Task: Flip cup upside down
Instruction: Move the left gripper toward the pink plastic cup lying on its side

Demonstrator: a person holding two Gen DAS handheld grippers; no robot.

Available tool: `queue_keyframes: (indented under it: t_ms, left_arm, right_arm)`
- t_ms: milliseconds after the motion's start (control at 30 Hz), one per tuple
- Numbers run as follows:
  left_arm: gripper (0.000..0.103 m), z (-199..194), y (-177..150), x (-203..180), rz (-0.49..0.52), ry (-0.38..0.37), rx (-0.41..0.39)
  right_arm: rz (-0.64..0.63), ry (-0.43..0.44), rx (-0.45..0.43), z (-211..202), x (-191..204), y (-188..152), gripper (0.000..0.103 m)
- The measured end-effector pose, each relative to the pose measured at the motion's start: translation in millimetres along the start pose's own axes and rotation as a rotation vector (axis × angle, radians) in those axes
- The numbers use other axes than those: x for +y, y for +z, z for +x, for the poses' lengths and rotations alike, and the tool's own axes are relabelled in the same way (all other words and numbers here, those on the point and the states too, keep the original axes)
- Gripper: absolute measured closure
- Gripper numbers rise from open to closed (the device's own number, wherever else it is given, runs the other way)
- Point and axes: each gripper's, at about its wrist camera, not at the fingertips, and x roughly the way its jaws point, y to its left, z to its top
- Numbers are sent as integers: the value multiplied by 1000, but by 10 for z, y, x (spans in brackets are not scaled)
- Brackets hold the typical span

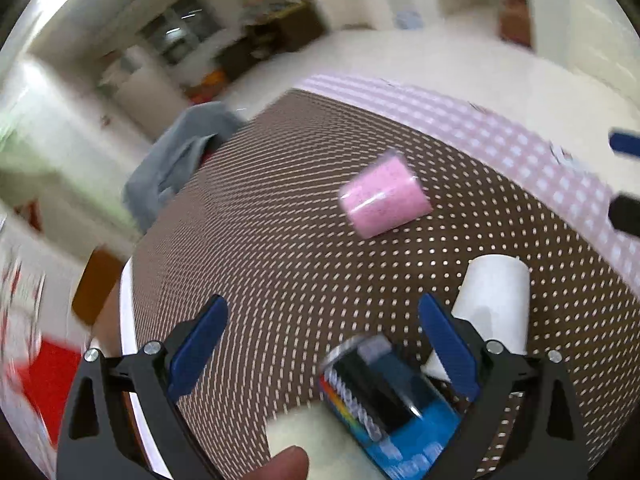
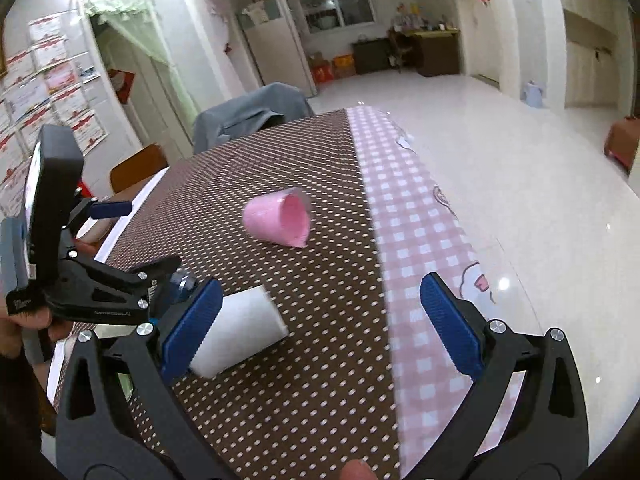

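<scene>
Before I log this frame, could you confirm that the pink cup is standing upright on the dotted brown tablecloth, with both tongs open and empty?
Not quite: the pink cup lies on its side, its mouth facing sideways, as the right wrist view shows. It is on the dotted brown tablecloth, and the left tongs and right tongs are open and empty.

left view: motion-blurred throughout
blue box (image 1: 394,408): print unreadable, partly behind finger
white cup (image 2: 240,330): base hidden by blue pad
right gripper (image 1: 624,180): cut by frame edge
</scene>
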Motion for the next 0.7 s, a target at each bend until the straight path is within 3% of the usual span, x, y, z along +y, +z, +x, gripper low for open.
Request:
queue_keyframes:
  t_ms: [233, 333, 500, 600, 700]
  left_arm:
    - [8, 562, 320, -124, 319, -135, 46]
    - [8, 730, 406, -176, 457, -141, 46]
    - [8, 792, 560, -241, 593, -232, 13]
    - [8, 906, 698, -322, 668, -294, 30]
    - [8, 1035, 760, -384, 682, -338, 66]
  right_arm:
    - [67, -54, 36, 191, -256, 56, 6]
    - [81, -84, 53, 273, -336, 89, 6]
    - [82, -91, 65, 361, -352, 127, 6]
    - [75, -88, 74, 444, -329, 134, 6]
    - [78, -87, 84, 483, -332, 130, 6]
